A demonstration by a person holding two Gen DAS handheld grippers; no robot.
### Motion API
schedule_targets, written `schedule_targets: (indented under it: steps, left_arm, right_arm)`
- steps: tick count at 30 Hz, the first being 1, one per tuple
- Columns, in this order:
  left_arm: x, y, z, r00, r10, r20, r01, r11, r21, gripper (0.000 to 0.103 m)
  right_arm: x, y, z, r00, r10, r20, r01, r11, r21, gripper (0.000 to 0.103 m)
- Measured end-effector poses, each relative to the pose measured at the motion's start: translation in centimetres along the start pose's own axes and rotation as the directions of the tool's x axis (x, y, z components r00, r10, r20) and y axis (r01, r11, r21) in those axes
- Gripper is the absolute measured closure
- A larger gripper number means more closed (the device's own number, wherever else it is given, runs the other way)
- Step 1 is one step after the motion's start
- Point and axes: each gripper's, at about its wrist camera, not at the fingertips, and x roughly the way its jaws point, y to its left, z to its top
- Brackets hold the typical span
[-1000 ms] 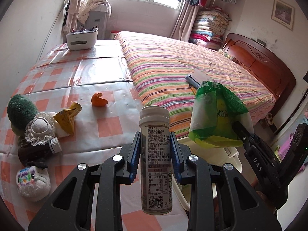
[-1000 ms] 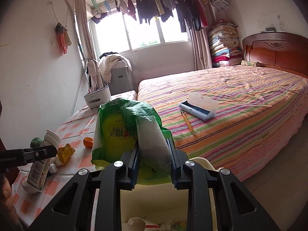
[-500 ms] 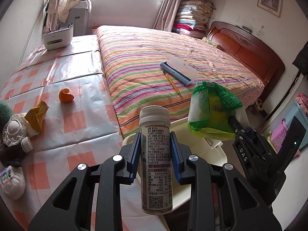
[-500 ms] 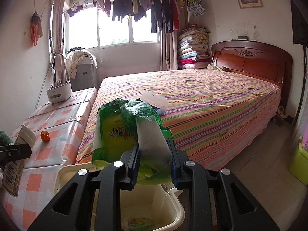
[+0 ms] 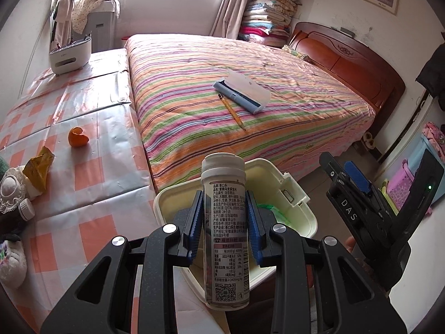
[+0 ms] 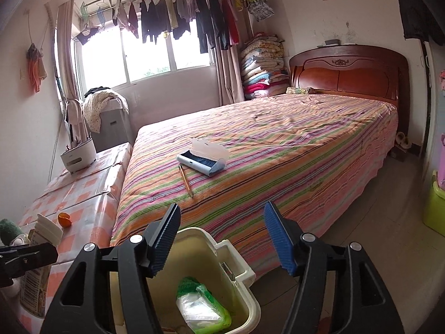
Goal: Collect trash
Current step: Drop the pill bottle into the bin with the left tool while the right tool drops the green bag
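Bed (image 6: pixel 278 150) with striped cover fills most of both views, wooden headboard (image 6: pixel 347 72) at the far end. Alongside it a table under an orange-check plastic cloth (image 5: pixel 91 150).

Cream trash bin (image 6: pixel 211 253) sits on the floor at the bed's near corner, lid off/open, just below both grippers. Green-and-white plastic bag (image 6: pixel 203 306) lies inside the bin, nothing touching it.

Right gripper (image 6: pixel 222 239): jaws opening, blue pads spread wide, nothing between them; bin mouth straight below. In the left wrist view it shows at the right edge, over the bin's far side.

Left gripper (image 5: pixel 224 222): clamped on a clear bottle (image 5: pixel 225 239) with white cap and printed label, upright, pads pressing its mid-body. Bottle is above the bin's near rim, not in it.

On the bed: open blue-and-white pencil case (image 6: pixel 203 158), pencil (image 6: pixel 185 181) just beside it.

On the table: white holder with utensils (image 5: pixel 71 55) at the far end; orange peel (image 5: pixel 78 137) mid-table; crumpled yellow wrapper (image 5: pixel 39 168) near it; stuffed toys (image 5: pixel 11 189) at the left edge, touching the wrapper.
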Motion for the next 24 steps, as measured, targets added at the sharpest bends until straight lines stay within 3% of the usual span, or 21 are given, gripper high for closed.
schedule_targets:
  steps: [17, 18, 20, 22, 24]
  left_arm:
    - [1.8, -0.9, 0.0, 0.998, -0.022, -0.051, 0.023, 0.999, 0.025, 0.073]
    - [1.9, -0.8, 0.0, 0.998, -0.022, -0.053, 0.023, 0.999, 0.024, 0.07]
    - [1.6, -0.7, 0.1, 0.999, -0.007, -0.037, 0.007, 1.0, 0.017, 0.032]
    - [0.6, -0.5, 0.2, 0.999, 0.03, 0.023, -0.03, 0.999, 0.013, 0.022]
    - [0.0, -0.5, 0.5, 0.997, 0.057, 0.051, -0.058, 0.998, 0.021, 0.018]
  right_arm:
    - [-0.3, -0.3, 0.3, 1.0, 0.013, 0.023, -0.014, 0.999, 0.043, 0.042]
    - [-0.3, -0.3, 0.3, 1.0, 0.014, 0.022, -0.015, 0.999, 0.041, 0.042]
    - [-0.3, -0.3, 0.3, 1.0, 0.015, 0.021, -0.016, 0.999, 0.041, 0.042]
    - [-0.3, -0.3, 0.2, 1.0, 0.017, 0.02, -0.018, 0.999, 0.039, 0.042]
    - [-0.2, -0.2, 0.2, 1.0, 0.018, 0.019, -0.019, 0.999, 0.037, 0.042]
